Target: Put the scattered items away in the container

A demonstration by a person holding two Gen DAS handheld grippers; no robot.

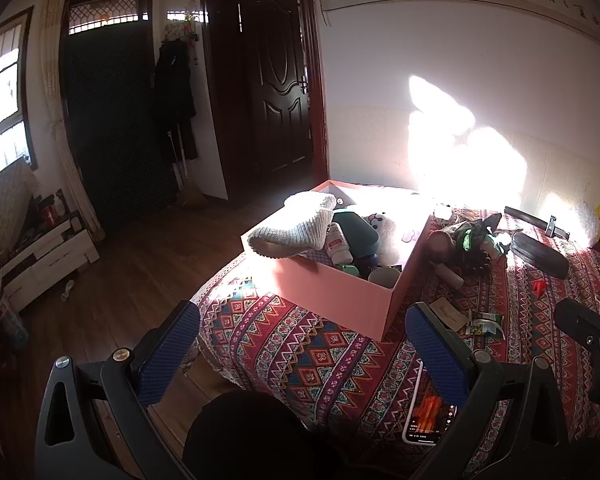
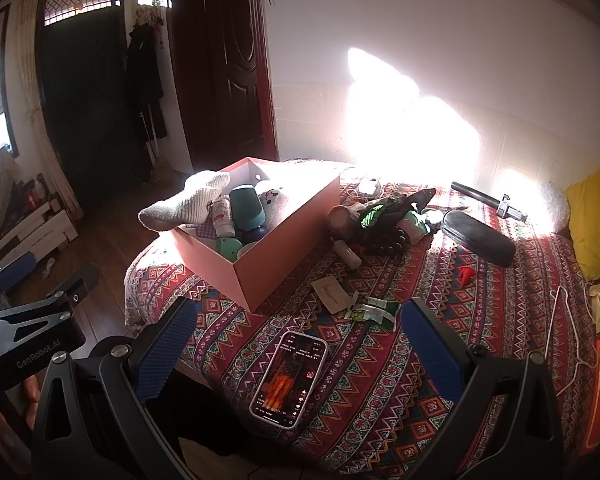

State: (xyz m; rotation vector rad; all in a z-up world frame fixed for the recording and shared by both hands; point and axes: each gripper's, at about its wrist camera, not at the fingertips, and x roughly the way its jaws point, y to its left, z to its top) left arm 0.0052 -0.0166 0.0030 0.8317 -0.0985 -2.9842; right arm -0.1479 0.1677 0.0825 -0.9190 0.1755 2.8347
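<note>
A pink box [image 1: 340, 296] [image 2: 284, 248] stands on the patterned bedspread [image 1: 320, 360] [image 2: 380, 380]. It holds a knitted sock [image 1: 296, 228] [image 2: 188, 204] draped over its rim, a white bottle [image 2: 222, 216], a teal cylinder [image 2: 248, 208] and a plush toy [image 1: 384, 232]. To the right of the box lie a heap of dark and green items [image 2: 384, 220], a black case [image 1: 540, 254] [image 2: 478, 236], a small white bottle [image 2: 348, 254], a tan card [image 2: 332, 294], green packets [image 2: 374, 308] and a red scrap [image 2: 466, 274]. My left gripper [image 1: 304, 344] and right gripper [image 2: 300, 344] both stand open and empty, short of the box.
A lit phone [image 1: 430, 412] [image 2: 290, 380] lies on the bedspread near the front edge. A yellow pillow [image 2: 596, 216] and white cord [image 2: 568, 320] are at the right. Wooden floor [image 1: 120, 280], a dark door [image 1: 276, 92] and a low white cabinet [image 1: 40, 264] are on the left.
</note>
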